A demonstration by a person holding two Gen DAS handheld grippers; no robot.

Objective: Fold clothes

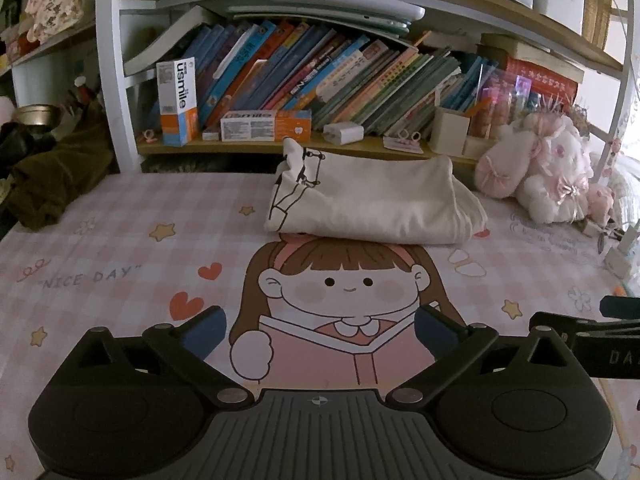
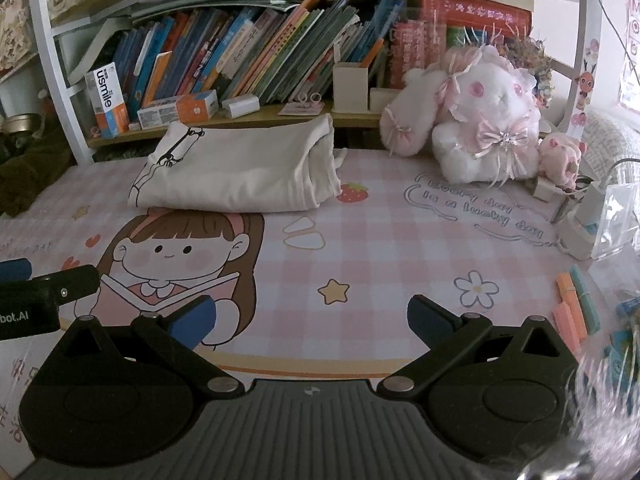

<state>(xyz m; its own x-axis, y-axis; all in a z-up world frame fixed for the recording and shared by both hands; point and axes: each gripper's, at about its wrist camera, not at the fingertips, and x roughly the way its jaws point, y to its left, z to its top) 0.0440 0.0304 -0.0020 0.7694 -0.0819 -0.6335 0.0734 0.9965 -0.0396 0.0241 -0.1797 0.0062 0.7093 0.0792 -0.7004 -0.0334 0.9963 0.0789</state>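
Note:
A cream garment with a black line drawing lies folded into a compact bundle at the far side of the pink checked desk mat, just below the bookshelf. It also shows in the right wrist view. My left gripper is open and empty, well short of the garment, over the cartoon girl print. My right gripper is open and empty, near the front of the mat. Each gripper's edge shows in the other's view.
A bookshelf full of books stands behind the mat. A pink plush rabbit sits at the back right. A dark green cloth lies at the left. A charger and clear box and pastel sticks lie at the right.

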